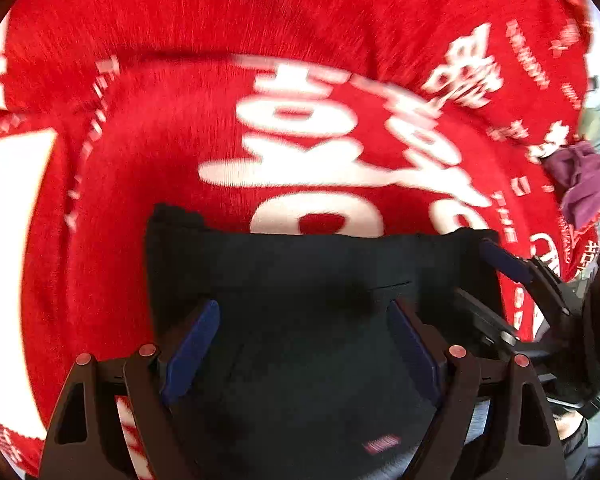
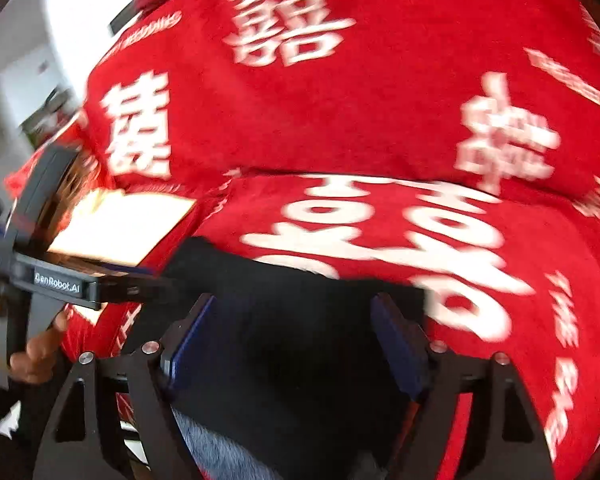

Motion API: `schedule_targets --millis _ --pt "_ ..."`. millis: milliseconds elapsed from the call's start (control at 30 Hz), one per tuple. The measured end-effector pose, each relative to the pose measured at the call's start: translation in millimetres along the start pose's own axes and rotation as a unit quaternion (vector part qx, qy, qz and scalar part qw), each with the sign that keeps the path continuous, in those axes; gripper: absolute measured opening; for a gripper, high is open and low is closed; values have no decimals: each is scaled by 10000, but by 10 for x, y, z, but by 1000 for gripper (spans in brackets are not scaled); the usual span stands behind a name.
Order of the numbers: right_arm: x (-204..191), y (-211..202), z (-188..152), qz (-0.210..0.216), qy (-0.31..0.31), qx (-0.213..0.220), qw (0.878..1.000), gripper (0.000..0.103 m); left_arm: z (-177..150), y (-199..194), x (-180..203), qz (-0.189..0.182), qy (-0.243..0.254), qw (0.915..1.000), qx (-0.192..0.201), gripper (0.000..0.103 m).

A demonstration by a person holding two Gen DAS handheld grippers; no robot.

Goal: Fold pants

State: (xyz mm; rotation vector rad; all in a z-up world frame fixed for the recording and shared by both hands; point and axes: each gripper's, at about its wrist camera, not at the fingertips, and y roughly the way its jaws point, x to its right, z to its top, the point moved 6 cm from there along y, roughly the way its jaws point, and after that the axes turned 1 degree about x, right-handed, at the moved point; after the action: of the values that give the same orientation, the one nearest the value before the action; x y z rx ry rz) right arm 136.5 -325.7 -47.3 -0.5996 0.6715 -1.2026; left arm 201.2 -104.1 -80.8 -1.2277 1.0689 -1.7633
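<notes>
Left gripper (image 1: 304,344) stood with its blue-padded fingers (image 1: 194,348) spread wide, the dark cloth lying between and under them; we could not confirm that either pad pressed the fabric, so we recorded no grip. Right gripper (image 2: 296,340) stood likewise agape over the same cloth, holding nothing that we could make out. In the left wrist view the right tool also showed at the far right corner of the garment, one blue pad by the hem.

Between the jaws lay the black soft-fabric pants (image 1: 320,280), already doubled into a compact, roughly rectangular packet. Its far edge ran straight, its corners slightly raised. A small red label (image 1: 381,446) showed near the camera, and a paler grey inner face (image 2: 216,452) peeped out at the nearest edge.

We judged the cloth light, limp and prone to sag or slide off its own layers when lifted; it was not fragile. We would take hold at the two near corners, pinching all layers together, rather than at mid-span.

Beyond the packet lay the red plush blanket with large white characters (image 1: 140,160), which carried the pants and filled most of both views. Motion blur softened its lettering. Farther off, a crumpled purple cloth (image 1: 580,184) sat at the blanket's right margin, well apart from the work.
</notes>
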Motion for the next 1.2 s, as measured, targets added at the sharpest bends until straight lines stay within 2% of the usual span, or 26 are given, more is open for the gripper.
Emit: schedule_targets --millis 33,67,100,133,233,300,400,500,600,667,733,767,800,867,1033,1200 --pt "88 189 -6 -161 57 -253 9995 81 16 75 -37 -39 -61 9999 -115 87" --pt "191 392 -39 -189 180 -550 9981 81 16 96 -39 -127 -107 9997 -156 93" --pt "259 509 -58 -130 268 -670 9973 81 28 98 -17 -279 -135 9994 -166 99" --pt "274 541 -53 -113 255 -631 9976 81 38 104 0 -373 -150 9990 -182 102" --pt "261 561 -52 -158 94 -666 9976 82 53 124 30 -273 -94 9994 -193 102" --pt "244 574 -65 -206 -52 -689 9974 81 23 -13 58 -205 -95 9997 -102 102" --pt "236 371 -63 -439 17 -587 9973 81 -183 -433 64 -98 22 9993 358 102" --pt "63 -158 -174 -485 -60 -101 9988 82 -592 -726 68 276 426 9959 747 102" --pt "-189 -479 -515 -559 -333 -13 9979 82 -928 -695 84 726 776 9911 801 102" --pt "-335 -544 -739 -497 -354 -39 9981 82 -1059 -496 61 963 893 9892 650 102" --pt "-399 -478 -929 -291 -229 -147 9992 82 -1099 -250 -20 913 770 9923 325 102" --pt "-377 -418 -985 -279 -139 -214 9993 82 -1105 -145 -98 754 532 9955 216 103" --pt "-335 -346 -1030 -315 -37 -254 9992 82 -1092 -151 -130 616 367 9971 258 103" --pt "-318 -313 -1030 -329 -20 -160 9993 85 -1068 -207 -167 574 237 9977 254 103" --pt "-420 -373 -1000 -582 -332 -329 9972 86 -1156 -435 -174 1019 326 9931 488 103" --pt "-548 -676 -1026 -377 -260 12 9990 86 -1316 -514 -171 1136 424 9908 601 103"
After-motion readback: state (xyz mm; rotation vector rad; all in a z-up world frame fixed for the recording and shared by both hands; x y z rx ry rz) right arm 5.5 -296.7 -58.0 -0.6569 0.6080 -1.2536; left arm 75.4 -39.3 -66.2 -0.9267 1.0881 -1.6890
